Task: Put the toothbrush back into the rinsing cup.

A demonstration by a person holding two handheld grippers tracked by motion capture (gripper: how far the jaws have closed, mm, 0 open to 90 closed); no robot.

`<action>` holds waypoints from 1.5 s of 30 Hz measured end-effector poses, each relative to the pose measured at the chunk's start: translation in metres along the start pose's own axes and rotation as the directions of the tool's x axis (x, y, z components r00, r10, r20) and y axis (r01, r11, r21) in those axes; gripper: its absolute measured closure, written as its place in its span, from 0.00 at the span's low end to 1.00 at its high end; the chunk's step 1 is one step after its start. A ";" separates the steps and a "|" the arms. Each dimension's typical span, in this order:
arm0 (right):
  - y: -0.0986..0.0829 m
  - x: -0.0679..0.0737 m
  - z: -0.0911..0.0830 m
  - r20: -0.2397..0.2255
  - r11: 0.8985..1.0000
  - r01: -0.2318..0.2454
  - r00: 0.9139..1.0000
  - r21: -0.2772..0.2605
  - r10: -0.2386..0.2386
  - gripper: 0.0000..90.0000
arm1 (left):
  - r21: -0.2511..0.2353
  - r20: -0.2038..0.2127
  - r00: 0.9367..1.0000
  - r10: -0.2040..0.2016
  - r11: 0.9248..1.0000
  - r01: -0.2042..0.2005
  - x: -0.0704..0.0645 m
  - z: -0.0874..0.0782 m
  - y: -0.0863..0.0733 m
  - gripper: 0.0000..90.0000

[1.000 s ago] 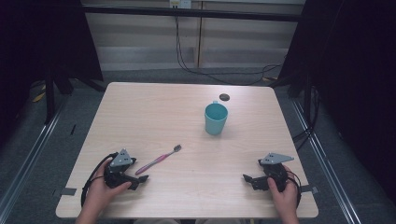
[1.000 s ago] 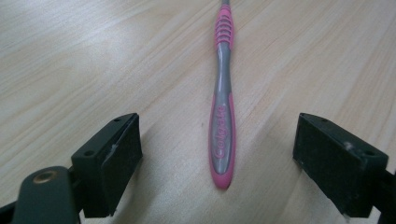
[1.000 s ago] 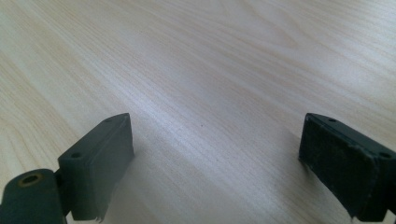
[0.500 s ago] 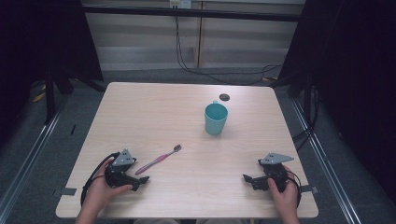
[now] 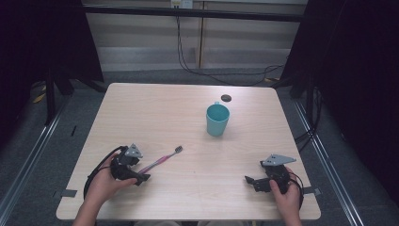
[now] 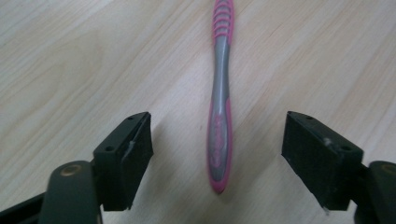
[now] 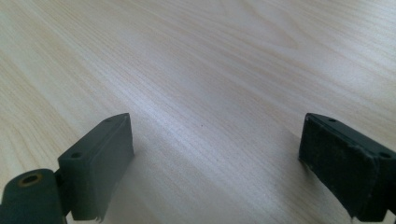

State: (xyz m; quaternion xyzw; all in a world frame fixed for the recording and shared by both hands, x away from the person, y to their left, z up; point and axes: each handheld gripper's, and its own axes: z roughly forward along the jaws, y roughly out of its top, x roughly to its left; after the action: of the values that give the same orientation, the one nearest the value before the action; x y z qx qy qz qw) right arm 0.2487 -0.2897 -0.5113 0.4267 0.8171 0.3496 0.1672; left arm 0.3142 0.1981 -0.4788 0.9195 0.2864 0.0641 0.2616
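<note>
A pink and grey toothbrush (image 5: 162,159) lies flat on the wooden table (image 5: 155,113), bristles pointing towards the far right. My left gripper (image 5: 141,175) sits at its handle end, open. In the left gripper view the toothbrush handle (image 6: 219,140) lies between the two black jaws, touching neither, and my left gripper (image 6: 217,161) is low over the wood. A teal cup (image 5: 218,119) stands upright past the table's middle. My right gripper (image 5: 250,181) rests near the front right edge, open, with bare wood between its jaws (image 7: 215,163).
A small dark round disc (image 5: 226,98) lies on the table behind the cup. Black cables loop from each gripper near the front edge. Dark frame posts stand at both sides of the table.
The left gripper has shifted slightly towards the toothbrush handle. The right gripper, cup and toothbrush have not moved.
</note>
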 end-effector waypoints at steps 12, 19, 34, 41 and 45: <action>0.000 0.000 0.000 0.000 1.000 0.000 1.000 0.000 0.000 0.11 | 0.134 0.007 1.000 0.024 0.991 -0.025 0.003 0.004 0.032 0.43; 0.000 0.000 0.000 0.000 1.000 0.000 1.000 0.000 0.000 0.11 | 0.194 0.022 0.999 0.046 0.980 -0.049 0.003 0.009 0.045 0.51; 0.000 0.000 0.000 0.000 1.000 0.000 1.000 0.000 0.000 0.11 | 0.283 0.058 0.997 0.047 0.957 -0.062 0.004 0.017 0.060 0.66; 0.000 0.000 0.000 -0.001 1.000 0.000 1.000 0.000 0.000 0.11 | 0.309 0.073 0.997 0.035 0.950 -0.056 0.004 0.019 0.064 0.73; 0.000 0.000 0.000 0.000 1.000 0.000 1.000 0.000 0.000 0.11 | 0.339 0.076 0.996 0.038 0.939 -0.062 0.005 0.023 0.064 0.79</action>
State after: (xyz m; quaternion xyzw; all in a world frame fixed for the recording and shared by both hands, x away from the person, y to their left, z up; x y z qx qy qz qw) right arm 0.2488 -0.2897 -0.5113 0.4268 0.8170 0.3498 0.1671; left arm 0.3560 0.1453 -0.4654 0.9595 0.2606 -0.0112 0.1065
